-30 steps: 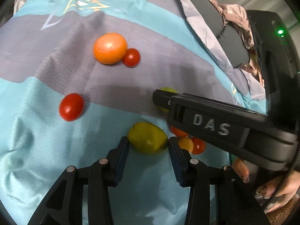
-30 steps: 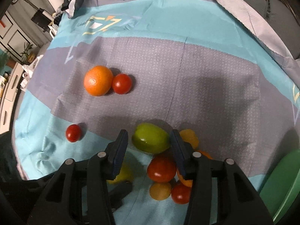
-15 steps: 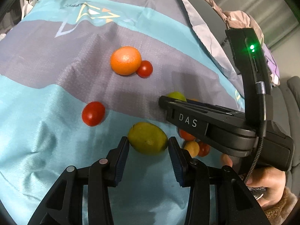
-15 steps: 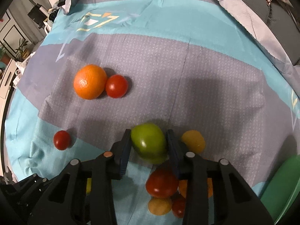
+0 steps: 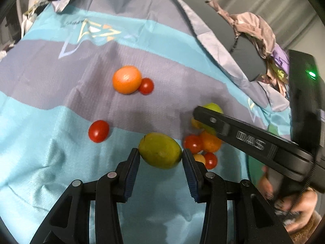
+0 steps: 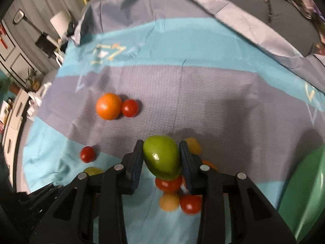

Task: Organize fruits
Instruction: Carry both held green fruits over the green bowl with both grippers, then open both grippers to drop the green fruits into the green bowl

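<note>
My right gripper (image 6: 160, 158) is shut on a green mango (image 6: 162, 156) and holds it lifted above a cluster of small tomatoes (image 6: 168, 184). It also shows in the left wrist view (image 5: 212, 108). My left gripper (image 5: 160, 155) is open, its pads on either side of a yellow-green mango (image 5: 160, 150) that lies on the cloth. An orange (image 5: 127, 79) and a red tomato (image 5: 145, 86) touch farther back. A single red tomato (image 5: 98, 131) lies to the left.
The fruit lies on a blue and grey cloth (image 5: 61, 111) over a soft surface. A green bowl rim (image 6: 304, 193) is at the right. Crumpled clothes (image 5: 251, 26) lie at the back right. Furniture and a lamp (image 6: 59, 18) stand beyond the left edge.
My right gripper has closed on the green mango and lifted it off the cloth. My left gripper stays open around the yellow-green mango and has pulled back slightly.
</note>
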`<action>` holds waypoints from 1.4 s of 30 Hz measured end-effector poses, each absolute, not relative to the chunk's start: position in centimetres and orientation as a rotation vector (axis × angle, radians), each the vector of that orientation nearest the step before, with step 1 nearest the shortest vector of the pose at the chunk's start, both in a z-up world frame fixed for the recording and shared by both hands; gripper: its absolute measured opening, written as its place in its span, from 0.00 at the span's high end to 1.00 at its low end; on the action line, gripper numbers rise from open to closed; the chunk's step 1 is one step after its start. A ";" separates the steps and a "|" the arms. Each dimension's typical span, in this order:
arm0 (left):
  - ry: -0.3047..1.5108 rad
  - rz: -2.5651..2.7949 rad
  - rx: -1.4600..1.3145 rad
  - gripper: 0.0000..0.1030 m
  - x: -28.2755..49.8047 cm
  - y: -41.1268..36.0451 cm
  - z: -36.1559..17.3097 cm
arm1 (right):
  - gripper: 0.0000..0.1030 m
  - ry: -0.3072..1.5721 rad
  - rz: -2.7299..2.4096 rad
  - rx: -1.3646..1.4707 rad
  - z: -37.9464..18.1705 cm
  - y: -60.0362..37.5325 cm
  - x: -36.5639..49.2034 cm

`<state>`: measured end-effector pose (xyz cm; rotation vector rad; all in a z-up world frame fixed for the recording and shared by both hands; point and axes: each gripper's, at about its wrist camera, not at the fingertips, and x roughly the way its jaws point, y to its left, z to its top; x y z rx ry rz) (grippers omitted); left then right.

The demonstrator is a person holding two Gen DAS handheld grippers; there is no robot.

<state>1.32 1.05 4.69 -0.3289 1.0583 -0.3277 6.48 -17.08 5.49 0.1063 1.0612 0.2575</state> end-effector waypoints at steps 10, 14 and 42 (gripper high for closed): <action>0.996 -0.429 -0.222 0.57 -0.3 -3.4 7.3 | 0.65 0.925 0.160 0.270 9.2 -24.0 -0.4; 0.987 -0.475 -0.188 0.57 -0.5 -6.4 8.1 | 0.65 0.870 0.114 0.352 10.0 -27.6 -2.1; 0.999 -0.754 -0.053 0.58 -1.0 -23.8 8.3 | 0.65 0.834 -0.309 0.458 9.0 -42.4 -5.9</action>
